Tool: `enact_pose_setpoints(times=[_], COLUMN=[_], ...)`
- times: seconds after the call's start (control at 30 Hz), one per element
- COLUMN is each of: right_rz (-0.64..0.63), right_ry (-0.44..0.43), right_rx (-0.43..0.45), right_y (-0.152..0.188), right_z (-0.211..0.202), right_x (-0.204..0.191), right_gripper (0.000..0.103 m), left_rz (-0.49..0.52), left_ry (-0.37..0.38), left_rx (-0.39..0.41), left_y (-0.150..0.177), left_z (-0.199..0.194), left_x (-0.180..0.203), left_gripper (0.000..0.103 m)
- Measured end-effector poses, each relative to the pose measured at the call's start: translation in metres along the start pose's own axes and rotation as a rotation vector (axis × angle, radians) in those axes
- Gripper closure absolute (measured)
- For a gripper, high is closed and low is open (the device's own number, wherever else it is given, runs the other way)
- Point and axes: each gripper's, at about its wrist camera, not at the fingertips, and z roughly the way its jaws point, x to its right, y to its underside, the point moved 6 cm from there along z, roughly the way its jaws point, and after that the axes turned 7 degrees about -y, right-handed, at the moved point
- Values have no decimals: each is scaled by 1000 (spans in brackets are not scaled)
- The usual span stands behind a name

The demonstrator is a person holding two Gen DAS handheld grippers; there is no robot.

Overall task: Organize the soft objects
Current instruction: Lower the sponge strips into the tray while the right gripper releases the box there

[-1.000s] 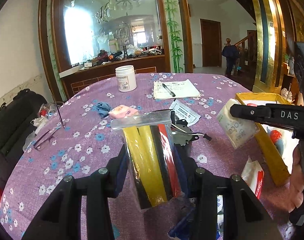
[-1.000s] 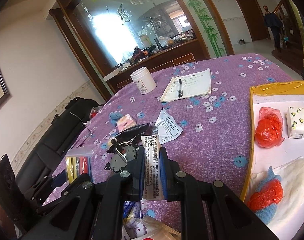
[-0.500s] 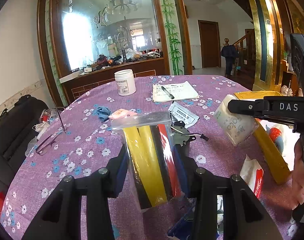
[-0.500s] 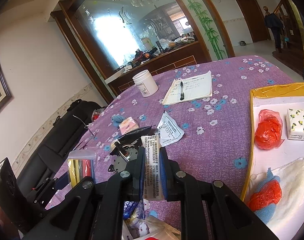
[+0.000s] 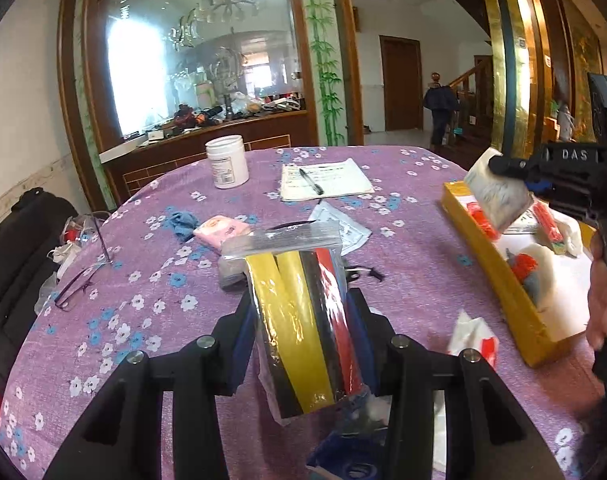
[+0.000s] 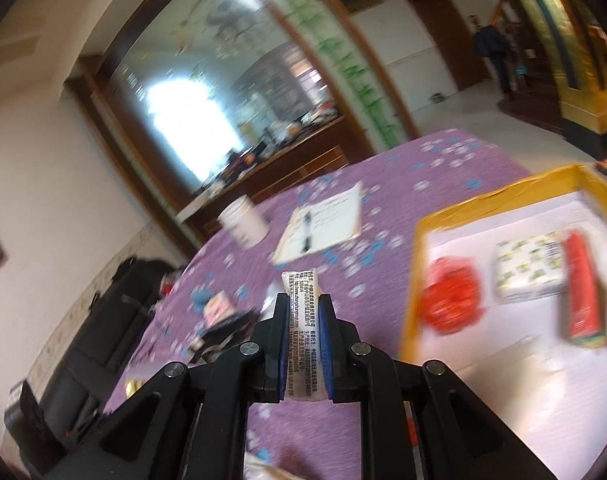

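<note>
My left gripper (image 5: 301, 308) is shut on a clear bag of yellow, black and red strips (image 5: 303, 320), held upright above the purple flowered tablecloth (image 5: 143, 280). My right gripper (image 6: 303, 304) is shut on a white tissue pack (image 6: 303, 320) seen edge-on. In the left wrist view the right gripper (image 5: 503, 166) holds that tissue pack (image 5: 497, 196) above the far left corner of the yellow tray (image 5: 491, 264). The tray (image 6: 415, 272) holds red bags (image 6: 451, 300), a patterned tissue pack (image 6: 531, 268), a long red pack (image 6: 581, 292) and a white cloth.
On the table lie a white jar (image 5: 226, 162), a notebook with a pen (image 5: 327, 180), a pink pack (image 5: 223, 230), a blue cloth (image 5: 181, 220), a white sachet (image 5: 351, 232), glasses (image 5: 83, 276) and a red-and-white tissue pack (image 5: 473, 336). A black bag (image 5: 19, 248) sits at the left. A person stands at the far doorway.
My right gripper has swung right with the tissue pack, over the tray's corner, and rolled; its view is blurred. The left gripper and its bag have kept still.
</note>
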Motion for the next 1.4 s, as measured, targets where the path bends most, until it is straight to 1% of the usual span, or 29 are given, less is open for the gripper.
enact_pose_setpoints(times=[0.1,0.17,0.2,0.27,0.37,0.4,0.43,0.5,0.57,0.6,0.7,0.77,0.83,0.87,0.93,1.0,1.07,1.13,1.27,1.37,1.4], right_rz=[60,104,131,177,238,269,307,342,361,369,373,344,346,340,327,319,312,296,204,137,116], right_ry=[39,63,77,126,224,243,248,257,268,278,261,304,292,298,310,320,332,323,331,344,366], right_rx=[51,83,98,118,154,162,162,148,117,100,45,16,11,7,14,27,39,60,97,111,113], right_y=[-14,-23,-26,-32,-36,-36,-35,-33,-30,-29,-26,-26,-24,-24,-24,-25,-26,-29,-37,-40,-40], right_z=[-18,-31,-37,-50,-70,-77,-82,-85,-83,-82,-71,-67,-67,-65,-67,-68,-69,-72,-74,-74,-74], right_x=[20,35,43,62,89,98,107,117,123,126,129,128,127,126,124,122,120,116,97,84,80], right_gripper=[89,89,89,89,89,89,89,89,89,89,88,86,86,86,82,71,63,63,63,63,63], left_rz=[14,20,22,22,26,35,48,76,107,116,139,130,129,128,126,121,122,126,131,119,114], left_ry=[52,120,141,200,351,396,432,478,510,518,535,556,549,549,554,564,567,561,533,521,513], left_rx=[-10,-25,-30,-51,-117,-134,-147,-162,-183,-194,-234,-254,-256,-254,-263,-270,-261,-240,-191,-194,-198], left_y=[-11,-22,-25,-33,-40,-41,-42,-40,-34,-31,-18,-14,-12,-11,-9,-8,-8,-9,-13,-16,-17], left_z=[-6,-9,-11,-12,-13,-15,-16,-17,-13,-9,2,9,12,15,17,18,14,9,-1,-1,-1], left_x=[16,34,43,65,111,129,145,173,196,204,219,219,216,215,215,215,216,215,211,207,205], left_gripper=[60,60,60,60,60,60,60,60,60,60,60,60,60,60,60,59,57,55,54,54,54])
